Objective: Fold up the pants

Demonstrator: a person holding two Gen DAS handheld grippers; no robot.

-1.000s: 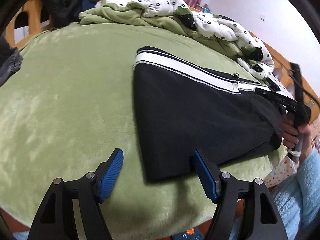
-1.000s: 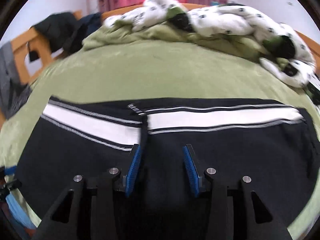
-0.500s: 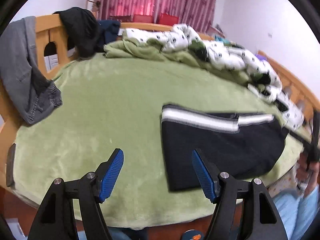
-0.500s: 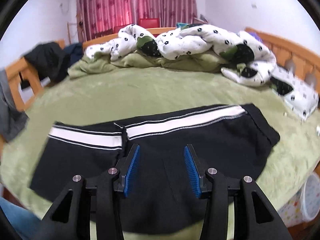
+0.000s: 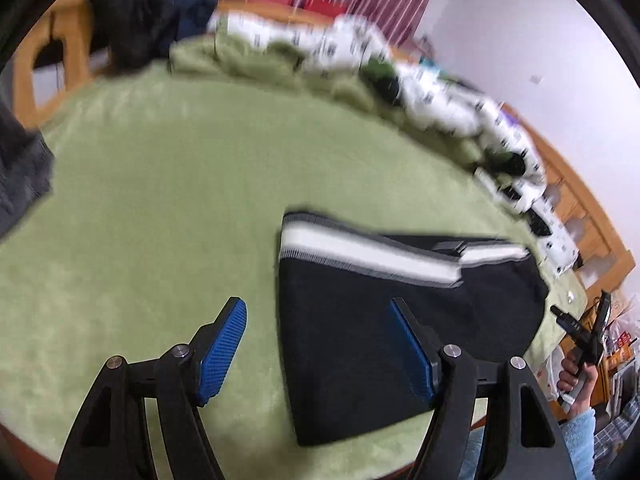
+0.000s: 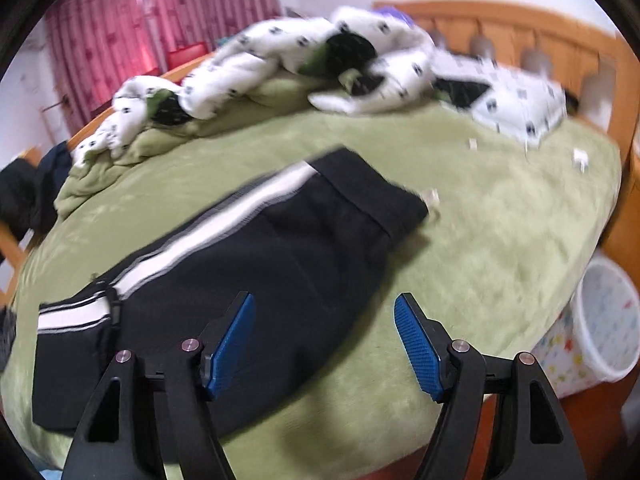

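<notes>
The black pants (image 5: 384,320) with a white side stripe lie folded flat on the green blanket (image 5: 160,216) near the bed's front edge. They also show in the right wrist view (image 6: 256,264). My left gripper (image 5: 320,348) is open and empty, raised above the pants' left end. My right gripper (image 6: 326,344) is open and empty, raised above the pants' front edge near the waistband end. The right gripper in the person's hand shows at the far right of the left wrist view (image 5: 584,344).
A white and green spotted duvet (image 6: 288,60) is heaped along the far side. A spotted pillow (image 6: 516,96) lies by the wooden headboard (image 6: 540,36). Dark clothes (image 5: 128,12) hang on the wooden footboard. A white bin (image 6: 608,320) stands beside the bed.
Both grippers have pulled up and back from the pants. The right gripper's jaws have opened wider and it has swung right. The pants lie still.
</notes>
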